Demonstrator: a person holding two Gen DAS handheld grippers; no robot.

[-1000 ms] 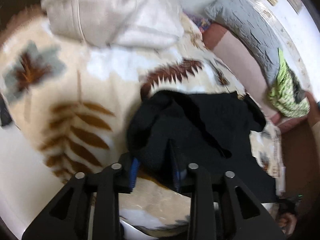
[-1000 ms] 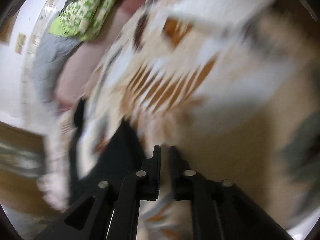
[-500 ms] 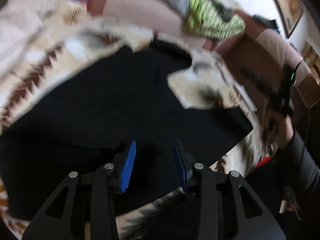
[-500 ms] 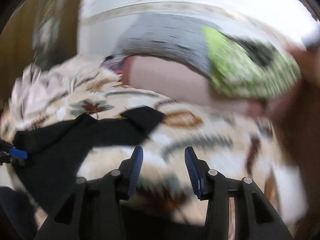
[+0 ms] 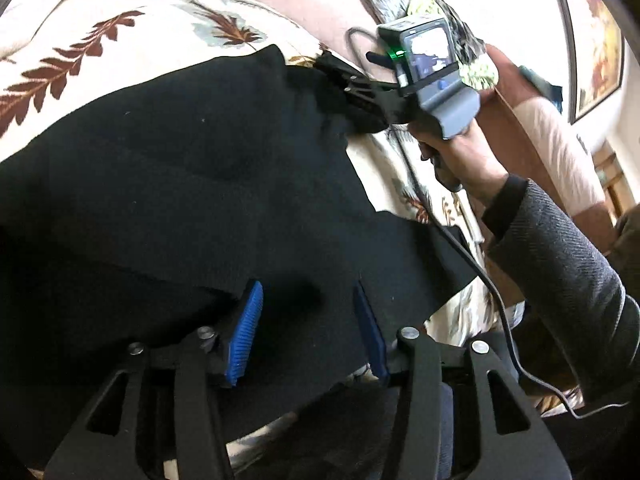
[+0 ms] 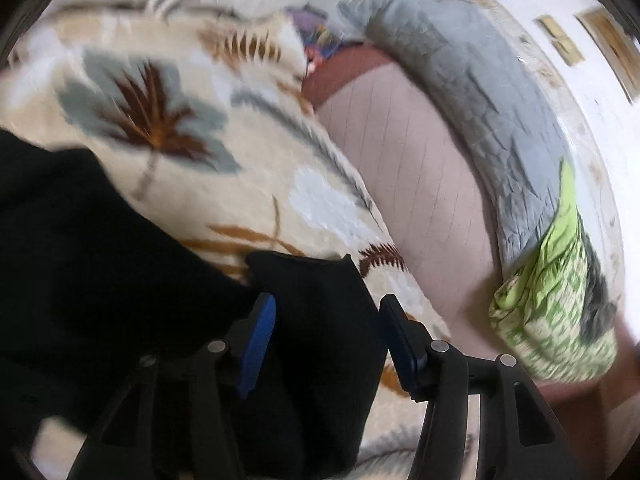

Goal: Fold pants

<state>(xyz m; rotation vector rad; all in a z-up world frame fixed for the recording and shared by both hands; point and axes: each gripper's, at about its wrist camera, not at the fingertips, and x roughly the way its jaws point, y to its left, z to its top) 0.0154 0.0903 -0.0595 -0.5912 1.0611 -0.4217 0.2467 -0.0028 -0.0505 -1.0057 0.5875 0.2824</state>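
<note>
My left gripper (image 5: 308, 320) is opening, jaws spreading w/ blue pads (image 5: 244, 336) standing apart over the black pants (image 5: 180, 168); cloth is lying under and between the jaws, but the pads aren't pressing on it. My right gripper (image 6: 328, 344) is opening too, jaws spread, a black corner of the pants (image 6: 316, 320) sitting between its blue pads (image 6: 258, 344) w/o being pinched. From the left wrist view I'm seeing the right gripper (image 5: 340, 80) from outside, its black fingers reaching down at the far edge of the pants, touching or just above the cloth, can't tell which. My right hand (image 5: 460, 160) is wrapping the grey handle under its camera unit (image 5: 430, 60), which is showing a green light, and a dark grey sleeve (image 5: 560, 272) is running back toward me w/ a thin black cable (image 5: 492, 288) trailing beside it. The pants are lying spread wide on the bed, on a cream blanket (image 5: 120, 20) w/ brown and grey leaf print, covering most of the near part of it; one edge is hanging close to the bed's near side. Further out, right wrist view: the blanket (image 6: 224, 168) is meeting a pinkish mattress sheet (image 6: 408, 168), then a grey quilted pillow (image 6: 480, 92) along the white wall, w/ a lime-green patterned cloth (image 6: 556, 300) bunched at its end. That view is blurring some.
</note>
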